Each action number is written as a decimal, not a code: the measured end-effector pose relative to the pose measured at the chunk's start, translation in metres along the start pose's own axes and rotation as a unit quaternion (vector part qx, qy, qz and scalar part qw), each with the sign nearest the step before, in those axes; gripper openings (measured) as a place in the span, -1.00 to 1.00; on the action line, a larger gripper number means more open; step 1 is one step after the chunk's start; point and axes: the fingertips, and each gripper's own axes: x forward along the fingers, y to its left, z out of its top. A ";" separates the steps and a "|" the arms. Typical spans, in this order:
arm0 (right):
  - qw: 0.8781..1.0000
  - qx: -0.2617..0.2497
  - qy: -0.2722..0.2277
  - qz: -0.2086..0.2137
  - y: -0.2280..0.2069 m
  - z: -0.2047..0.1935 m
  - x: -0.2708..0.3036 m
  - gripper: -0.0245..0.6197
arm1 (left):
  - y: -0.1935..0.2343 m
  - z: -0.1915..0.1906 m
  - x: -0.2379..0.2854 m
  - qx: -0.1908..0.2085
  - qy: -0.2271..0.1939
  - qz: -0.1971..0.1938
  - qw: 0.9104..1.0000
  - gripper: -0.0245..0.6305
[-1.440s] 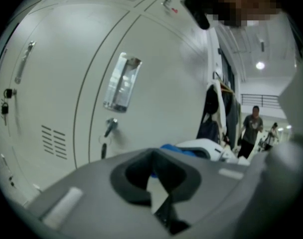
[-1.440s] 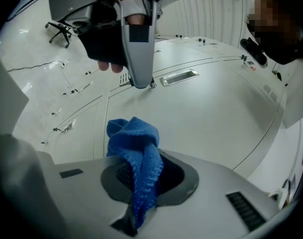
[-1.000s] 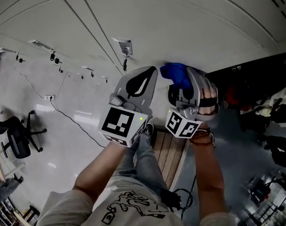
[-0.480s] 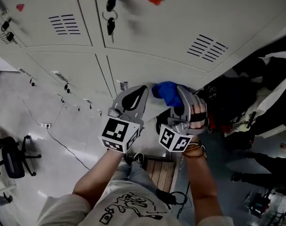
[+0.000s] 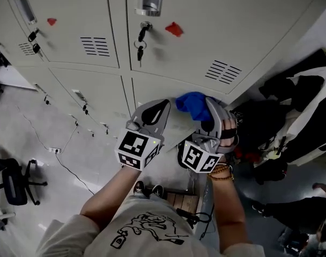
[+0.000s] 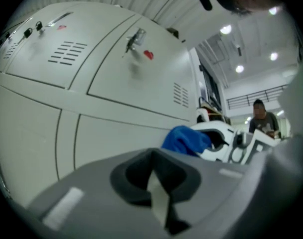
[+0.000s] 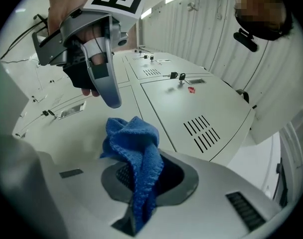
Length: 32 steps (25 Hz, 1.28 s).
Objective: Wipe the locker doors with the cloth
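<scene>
The blue cloth, knitted and bunched into folds, is pinched in the closed jaws of the right claw. Its free end is raised close to the grey locker doors; contact cannot be told. The left claw is held just beside it, jaws together on nothing. Since a second ago, upper doors with a key and a red tag have been brought into sight, so wiping is judged not yet begun.

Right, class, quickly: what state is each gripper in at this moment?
Left gripper: closed, holding nothing.
Right gripper: closed on the cloth.
</scene>
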 end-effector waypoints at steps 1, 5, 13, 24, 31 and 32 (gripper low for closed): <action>1.000 0.013 0.002 0.001 -0.001 0.000 0.000 -0.78 | 0.000 0.000 0.000 0.002 0.002 -0.001 1.000 -0.93; 0.991 0.127 0.025 0.025 -0.004 -0.001 -0.002 -0.78 | -0.001 -0.002 -0.003 0.003 0.011 -0.004 1.000 -0.93; 0.847 0.515 0.072 0.113 0.027 -0.012 -0.059 -0.78 | -0.017 -0.016 -0.025 -0.011 0.024 -0.011 1.000 -0.93; 0.767 0.623 0.061 0.144 0.019 0.002 -0.090 -0.78 | -0.027 -0.027 -0.048 -0.029 0.039 -0.013 0.999 -0.93; 0.764 0.625 0.054 0.148 0.018 0.014 -0.093 -0.78 | -0.027 -0.021 -0.048 -0.027 0.035 -0.013 0.999 -0.93; 0.764 0.625 0.052 0.149 0.017 0.015 -0.093 -0.79 | -0.027 -0.021 -0.049 -0.028 0.036 -0.012 0.999 -0.93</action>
